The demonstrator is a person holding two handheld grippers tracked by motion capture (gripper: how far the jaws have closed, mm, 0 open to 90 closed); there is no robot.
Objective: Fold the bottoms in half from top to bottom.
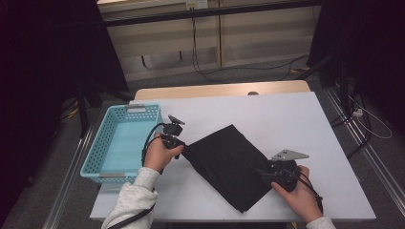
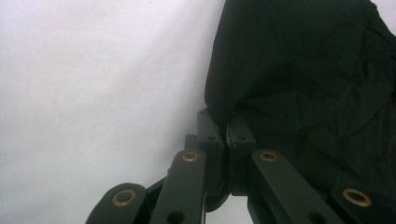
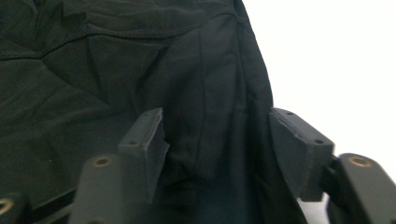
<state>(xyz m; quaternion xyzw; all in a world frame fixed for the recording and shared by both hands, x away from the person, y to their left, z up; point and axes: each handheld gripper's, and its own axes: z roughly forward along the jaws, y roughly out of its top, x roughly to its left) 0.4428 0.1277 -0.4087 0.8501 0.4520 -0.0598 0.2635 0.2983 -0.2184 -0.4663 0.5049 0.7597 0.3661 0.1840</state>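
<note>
My left gripper point(image 1: 183, 149) is clenched on the left corner of the folded black cloth garment point(image 1: 229, 164); in the left gripper view the two black jaws stand pressed together with a pinch of the dark fabric point(image 2: 303, 79) caught between their tips, and the corner is drawn up slightly off the white surface. My left hand point(image 1: 157, 155) wraps the gripper's body just right of the light blue perforated plastic basket point(image 1: 102, 148), which sits at the left edge of the table point(image 1: 286, 119) with its long side running away from me.

My right gripper point(image 1: 264, 173) is released. In the right gripper view its jaws stand apart on either side of a raised fold along the garment's edge point(image 3: 219, 107); the fabric lies between them, but the pads do not press on it, and a gap shows at each side. My right hand point(image 1: 298, 193) holds that gripper at the garment's right edge, with the grey three-cornered plate point(image 1: 289, 154) on top of it.

The garment lies flat near the middle of the white table, turned so that it forms a diamond, one corner pointing toward me and one away. It is apart from the basket, with my left hand between the two.
</note>
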